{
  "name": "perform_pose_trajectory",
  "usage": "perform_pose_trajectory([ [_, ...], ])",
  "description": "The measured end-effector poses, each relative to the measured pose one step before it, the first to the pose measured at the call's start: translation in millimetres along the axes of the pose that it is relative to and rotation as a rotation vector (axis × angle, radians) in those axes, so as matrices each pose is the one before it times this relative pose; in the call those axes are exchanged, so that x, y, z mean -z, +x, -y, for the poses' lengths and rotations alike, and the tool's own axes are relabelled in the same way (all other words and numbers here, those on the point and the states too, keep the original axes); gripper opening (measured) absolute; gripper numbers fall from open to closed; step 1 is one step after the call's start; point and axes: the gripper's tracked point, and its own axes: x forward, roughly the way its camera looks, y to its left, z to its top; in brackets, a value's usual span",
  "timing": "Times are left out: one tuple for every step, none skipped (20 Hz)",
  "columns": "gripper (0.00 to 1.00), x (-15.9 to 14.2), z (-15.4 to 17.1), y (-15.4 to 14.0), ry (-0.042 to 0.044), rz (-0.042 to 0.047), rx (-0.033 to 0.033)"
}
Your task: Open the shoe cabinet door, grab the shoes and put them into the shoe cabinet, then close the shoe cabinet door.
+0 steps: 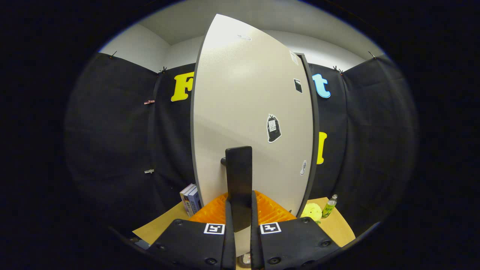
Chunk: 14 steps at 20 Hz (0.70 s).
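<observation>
Gripper (239,210) fingers are closed on the dark, flat, upright handle (239,176) of the shoe cabinet door, one finger pressing each side of the handle's lower part, with the handle rising above the fingertips. Two small square black-and-white markers (214,228) sit on the finger bodies, one on each.

That handle stands off the pale cream, smooth-faced cabinet door (243,97) on a short dark peg at its left side. The door rises tall directly ahead of the fingers and is edged with a dark grey band along its left and right sides. Several small stickers are stuck on its face: a black bag-shaped sticker (273,128) up and to the right of the handle, a small dark square one higher up near the right edge, and a pale one low down by that edge.

A light brown tabletop (337,225) lies below. On it, left of the door's lower edge, leans a small stack of upright boxes or books (190,198). Right of the door sit a round yellow-green soft object (312,211) and, just beside it, a small green bottle with a pale cap (329,207). Whether the door is shut or ajar cannot be told.
</observation>
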Motion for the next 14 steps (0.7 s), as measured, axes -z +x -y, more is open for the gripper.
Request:
perform_pose_trajectory([
  [0.19,-2.03,10.74,-8.45,0.00539,-0.00139,0.01028],
  [0.19,-0.82,10.36,-6.70,0.00292,-0.00308,0.01152],
  [0.19,-0.69,11.83,-6.72,-0.00183,-0.00588,0.01026],
  [0.19,-0.85,10.54,-5.58,-0.00519,-0.00263,0.00728],
  [0.19,0.56,11.70,-6.58,-0.00525,-0.00682,0.00439],
  [0.19,-0.31,11.49,-4.98,0.00074,-0.00565,0.00689],
  [0.19,-0.68,8.73,-2.79,0.00103,-0.00173,0.00806],
  [0.19,-0.34,10.08,-3.11,0.00377,-0.00436,0.01014],
  [0.18,-1.14,16.12,-4.73,0.00966,0.00055,0.01354],
  [0.18,-0.96,12.72,-2.57,0.00831,-0.00031,0.01378],
  [0.18,-0.96,12.88,-2.84,0.00292,0.00171,0.01140],
  [0.18,-1.56,10.40,-1.02,0.00253,0.00326,0.00958],
  [0.18,-0.09,9.55,-0.70,0.00150,0.00009,0.00524],
  [0.18,0.80,8.22,0.95,0.00116,-0.00618,0.00477],
])
